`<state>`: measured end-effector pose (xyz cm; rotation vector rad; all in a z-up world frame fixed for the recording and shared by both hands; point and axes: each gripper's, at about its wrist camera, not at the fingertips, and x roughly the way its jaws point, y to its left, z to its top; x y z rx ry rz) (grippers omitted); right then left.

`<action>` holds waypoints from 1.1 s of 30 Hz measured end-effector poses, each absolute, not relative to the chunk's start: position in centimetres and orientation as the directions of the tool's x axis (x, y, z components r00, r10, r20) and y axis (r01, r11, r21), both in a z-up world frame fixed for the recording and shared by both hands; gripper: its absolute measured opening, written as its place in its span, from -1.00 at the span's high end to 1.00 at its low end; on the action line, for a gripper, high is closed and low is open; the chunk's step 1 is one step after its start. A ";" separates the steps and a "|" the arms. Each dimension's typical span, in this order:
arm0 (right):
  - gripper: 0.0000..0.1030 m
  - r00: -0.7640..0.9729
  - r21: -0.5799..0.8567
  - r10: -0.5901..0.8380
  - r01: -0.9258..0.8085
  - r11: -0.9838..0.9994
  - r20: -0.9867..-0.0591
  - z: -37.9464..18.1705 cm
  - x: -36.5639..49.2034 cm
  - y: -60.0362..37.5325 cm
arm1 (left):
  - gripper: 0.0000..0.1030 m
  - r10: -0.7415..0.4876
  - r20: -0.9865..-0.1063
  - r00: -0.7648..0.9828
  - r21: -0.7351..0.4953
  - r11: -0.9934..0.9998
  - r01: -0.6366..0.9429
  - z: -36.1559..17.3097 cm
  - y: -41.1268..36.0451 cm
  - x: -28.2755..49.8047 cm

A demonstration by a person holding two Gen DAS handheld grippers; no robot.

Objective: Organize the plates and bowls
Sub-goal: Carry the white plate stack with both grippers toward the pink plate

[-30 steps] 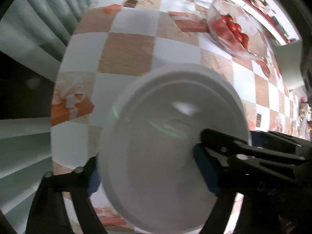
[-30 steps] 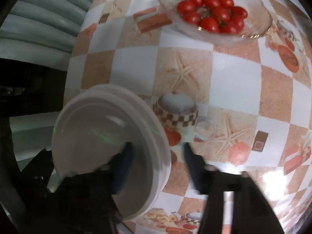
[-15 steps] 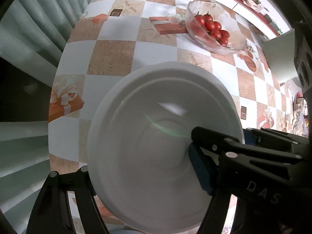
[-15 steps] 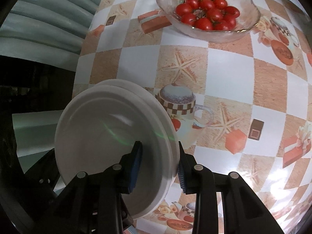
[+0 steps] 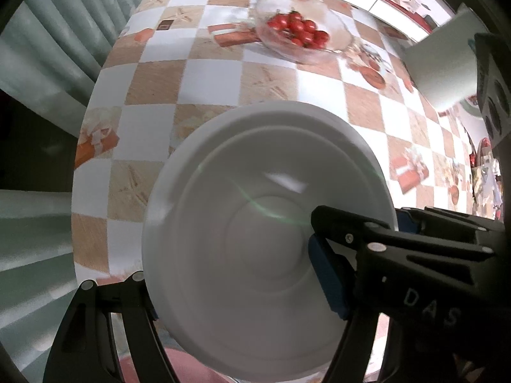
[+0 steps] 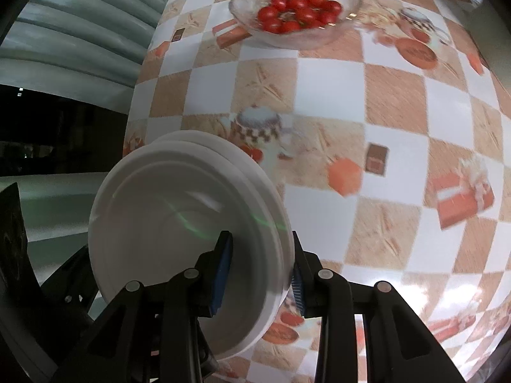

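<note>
A table (image 6: 332, 95) covered with an orange, tan and white checkered cloth fills both views; pale green pleated fabric hangs along its left edge.

Right gripper (image 6: 258, 271): angled steeply downward, jaws closed across the near rim of the stack of white plates and bowls (image 6: 179, 223). One blue pad lies on the inner face of the top dish, the other against the outer underside.

Left gripper (image 5: 233, 274): pointing straight down. Its jaws have just been closing, with the stack of white plates and bowls (image 5: 255, 217) between them. The right finger's blue pad presses the inner wall. The left finger sits at the outer rim, where contact is hidden behind the stack.

The stack is tilted and held above the cloth at the table's near left corner; at least two nested rims are visible.

Surroundings: a glass bowl of cherry tomatoes (image 6: 295, 12) stands well apart at the far side. A white object (image 5: 444, 63) sits at the right edge of the left wrist view; its identity cannot be determined.
</note>
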<state>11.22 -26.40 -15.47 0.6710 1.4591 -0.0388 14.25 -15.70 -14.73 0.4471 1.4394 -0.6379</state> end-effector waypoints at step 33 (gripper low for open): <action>0.27 0.152 0.388 0.360 0.245 0.889 -0.921 -8.0 -3.0 -25.1 | -0.50 -0.145 -0.985 0.098 -0.068 0.834 0.547 -8.0 -12.0 -0.4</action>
